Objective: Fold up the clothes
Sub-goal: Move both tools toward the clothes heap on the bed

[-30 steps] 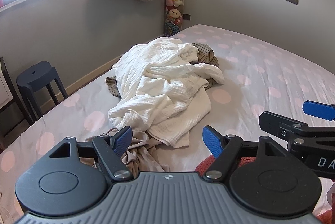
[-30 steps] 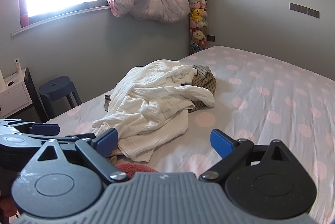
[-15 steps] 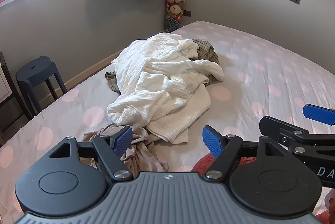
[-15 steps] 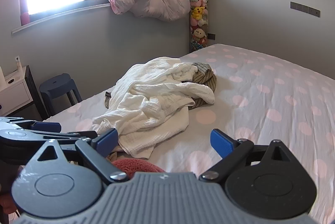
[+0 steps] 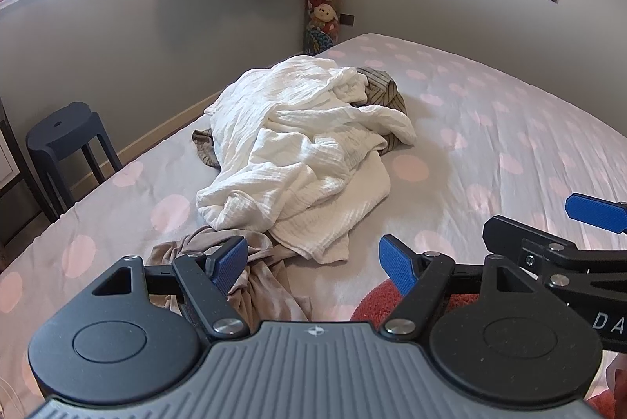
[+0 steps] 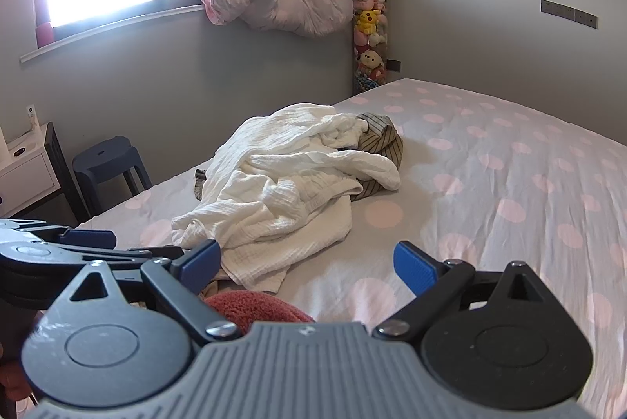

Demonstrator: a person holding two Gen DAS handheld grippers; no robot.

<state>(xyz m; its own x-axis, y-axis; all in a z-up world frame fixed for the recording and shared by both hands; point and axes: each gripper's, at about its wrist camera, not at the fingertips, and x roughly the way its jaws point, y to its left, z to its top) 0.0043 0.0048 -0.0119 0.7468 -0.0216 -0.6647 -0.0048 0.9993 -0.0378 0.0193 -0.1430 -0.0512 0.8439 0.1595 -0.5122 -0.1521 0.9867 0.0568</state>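
Observation:
A heap of clothes lies on the bed: a crumpled white garment (image 5: 305, 152) (image 6: 290, 191) on top, a striped grey garment (image 5: 382, 86) (image 6: 382, 140) behind it, a beige garment (image 5: 254, 282) at its near end. A red fuzzy item (image 6: 254, 305) (image 5: 376, 301) lies just under the grippers. My left gripper (image 5: 313, 262) is open and empty, above the near edge of the heap. My right gripper (image 6: 309, 262) is open and empty, beside it on the right; its fingers (image 5: 595, 207) show in the left wrist view.
The bed has a grey sheet with pink dots (image 5: 490, 144) (image 6: 509, 184). A dark blue stool (image 5: 62, 136) (image 6: 106, 160) and a white bedside cabinet (image 6: 23, 168) stand left of the bed. A bundled pink duvet (image 6: 274, 3) hangs at the window. A tube of plush toys (image 6: 368, 19) stands in the corner.
Both grippers have drawn back and risen slightly from the heap; more of the beige and red items shows. Both stay open.

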